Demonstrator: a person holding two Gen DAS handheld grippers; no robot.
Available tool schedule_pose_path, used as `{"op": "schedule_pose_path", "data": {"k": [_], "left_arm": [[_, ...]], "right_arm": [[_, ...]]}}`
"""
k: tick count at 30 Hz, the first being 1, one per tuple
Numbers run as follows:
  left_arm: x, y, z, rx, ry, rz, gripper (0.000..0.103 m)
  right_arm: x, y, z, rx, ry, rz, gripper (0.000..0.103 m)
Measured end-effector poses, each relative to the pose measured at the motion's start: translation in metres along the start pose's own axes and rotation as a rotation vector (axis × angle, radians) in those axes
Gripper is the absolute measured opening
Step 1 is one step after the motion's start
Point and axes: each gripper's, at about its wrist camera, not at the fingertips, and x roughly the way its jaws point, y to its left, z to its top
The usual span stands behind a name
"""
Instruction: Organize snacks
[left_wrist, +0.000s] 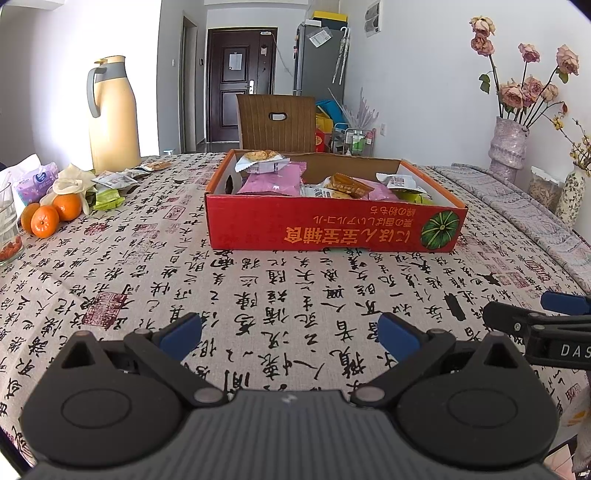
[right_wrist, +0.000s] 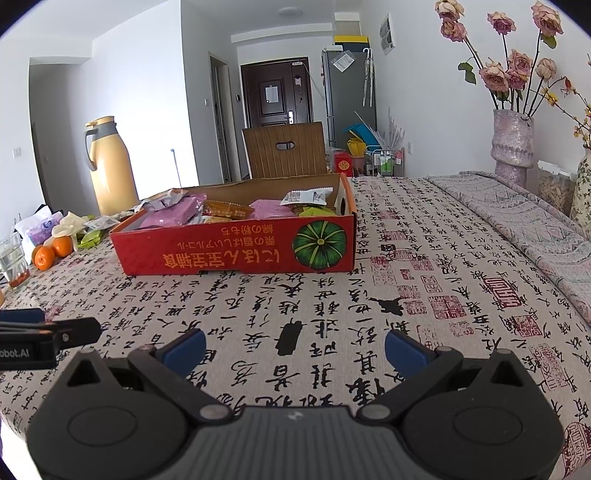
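The left gripper (left_wrist: 290, 334) is hovering low over the tablecloth (left_wrist: 258, 288) at the bottom centre of its own view, its blue fingertips (left_wrist: 181, 334) spread wide and released, holding nothing. The right gripper (right_wrist: 293, 349) is sitting the same way at the bottom of its view, jaws parted and empty; its tip is also poking in at the right edge of the left view, level with the left one.

At the far left of both views, a drinking glass (left_wrist: 7, 229) is standing at the table edge, with three oranges (left_wrist: 44, 220) just beside it. Behind them a tissue pack (left_wrist: 35, 182) and a few loose snack packets (left_wrist: 110, 188) are lying in a heap, well apart from the box. A tall cream thermos jug (left_wrist: 112, 114) is rising in the upper left. Nothing is lying between the grippers and the box; only bare printed cloth is stretching there.

The red cardboard box (left_wrist: 332, 227) is resting in the middle of the left view and left of centre in the right view. It is showing a green pumpkin picture and upside-down orange lettering on its near wall. Pink, white, brown and green wrapped snacks (left_wrist: 273, 181) are lying piled inside it, one white packet leaning on the far left corner.

At the far right, a vase of dried roses (right_wrist: 513, 147) is standing.
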Motion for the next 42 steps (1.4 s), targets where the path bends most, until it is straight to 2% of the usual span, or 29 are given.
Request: {"op": "schedule_pose_path", "data": {"k": [42], "left_arm": [[-0.0022, 0.0008, -0.0004, 0.002, -0.01, -0.009, 0.103]], "right_arm": [[-0.0002, 0.0008, 0.0, -0.002, 0.001, -0.001, 0.103]]}}
